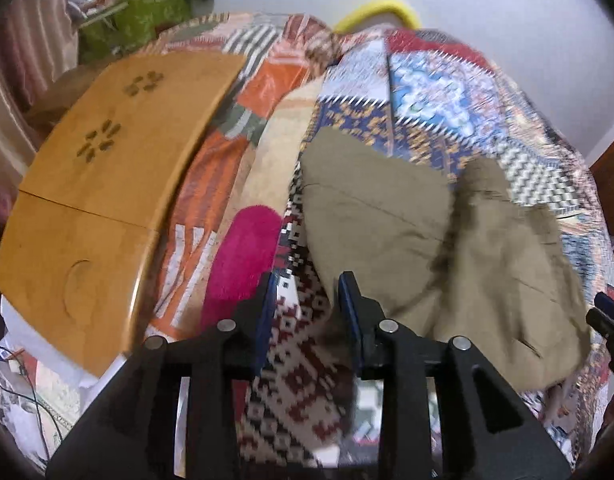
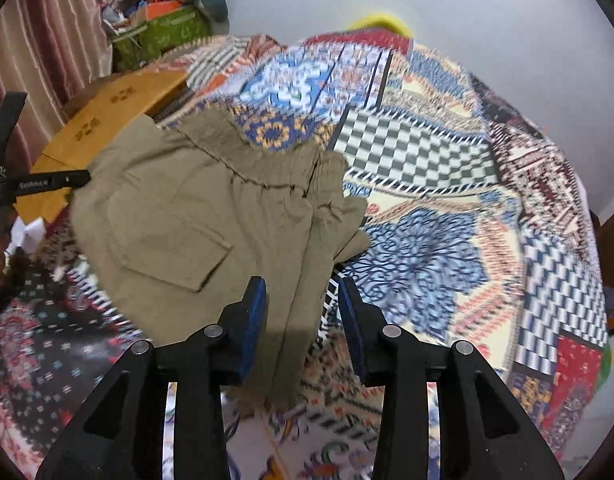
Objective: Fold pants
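**Midway: pants bunched on the quilt, both grippers empty**

Seemingly the fold is partly made, since the pants [image 1: 427, 240] lie doubled and rumpled on the patchwork quilt [image 1: 447, 92], not yet a flat packet; to the far left a wooden board [image 1: 107, 184] rests on the bed, clear of the cloth, with a pink fuzzy item [image 1: 247, 256] between it and the pants. The left gripper [image 1: 309, 296] hovers with its jaws apart and nothing between them, just off the near left edge of the pants; the right gripper [image 2: 301, 304] likewise stands spread and unloaded, with a narrow hanging strip of the pants [image 2: 211, 216] running down between its fingers without being pinched. A pocket flap shows on the cloth in the right wrist view, and the gathered waistband lies toward the far side.

By judgement, the next move calls for each gripper to close on an edge or corner, pull the cloth flat, then carry one half over the other; motion blur makes seams hard to place. The only legible writing is white lettering on the left gripper's finger [image 2: 51, 182], roughly "GenRobot.AI".
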A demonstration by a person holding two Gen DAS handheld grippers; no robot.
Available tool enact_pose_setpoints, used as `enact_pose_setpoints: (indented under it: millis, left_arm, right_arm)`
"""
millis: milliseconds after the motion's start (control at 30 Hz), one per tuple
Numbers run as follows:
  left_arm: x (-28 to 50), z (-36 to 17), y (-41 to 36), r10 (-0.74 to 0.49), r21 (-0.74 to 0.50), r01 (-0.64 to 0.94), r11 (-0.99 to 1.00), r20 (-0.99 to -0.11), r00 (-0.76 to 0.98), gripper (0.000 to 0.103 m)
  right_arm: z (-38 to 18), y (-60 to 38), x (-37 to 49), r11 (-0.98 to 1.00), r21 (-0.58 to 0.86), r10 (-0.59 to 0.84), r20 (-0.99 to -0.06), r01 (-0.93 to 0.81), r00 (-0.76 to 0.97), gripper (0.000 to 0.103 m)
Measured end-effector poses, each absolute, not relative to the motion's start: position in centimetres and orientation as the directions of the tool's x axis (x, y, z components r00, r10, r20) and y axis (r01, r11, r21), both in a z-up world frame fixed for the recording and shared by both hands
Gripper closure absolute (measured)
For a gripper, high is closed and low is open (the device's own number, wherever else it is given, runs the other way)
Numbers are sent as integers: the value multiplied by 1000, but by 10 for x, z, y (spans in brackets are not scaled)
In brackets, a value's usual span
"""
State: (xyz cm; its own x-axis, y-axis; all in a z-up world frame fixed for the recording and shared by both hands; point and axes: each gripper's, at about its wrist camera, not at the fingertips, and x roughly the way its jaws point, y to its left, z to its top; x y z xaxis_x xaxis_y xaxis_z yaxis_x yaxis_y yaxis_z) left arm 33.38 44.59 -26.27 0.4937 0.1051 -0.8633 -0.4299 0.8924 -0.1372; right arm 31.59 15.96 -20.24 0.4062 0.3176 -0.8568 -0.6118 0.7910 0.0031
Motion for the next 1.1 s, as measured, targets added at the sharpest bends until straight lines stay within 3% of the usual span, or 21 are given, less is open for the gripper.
enact_pose_setpoints:
  millis: [233,600,867,1033,1100]
  left_arm:
    - [291,-181,394,92,-170,-346,923,-774,626,71]
    - [174,-20,270,78,-162,-182,970,-502,861,71]
    - [71,46,193,79,-136,-126,983,-309,948,70]
    - [21,67,159,123,-97,-148,984,-222,967,62]
    - [4,71,147,123,-91,-144,985,-201,972,56]
  right_arm:
    - [-122,123,284,802,48,412,-765,-595,495,68]
    - [3,65,196,786,115,563,-539,-607,627,68]
    - [62,24,106,770,106,622,-345,-629,703,68]
    - [82,2,59,751,104,656,-241,-653,716,68]
    - [86,-3,45,738,107,671,-215,-666,710,62]
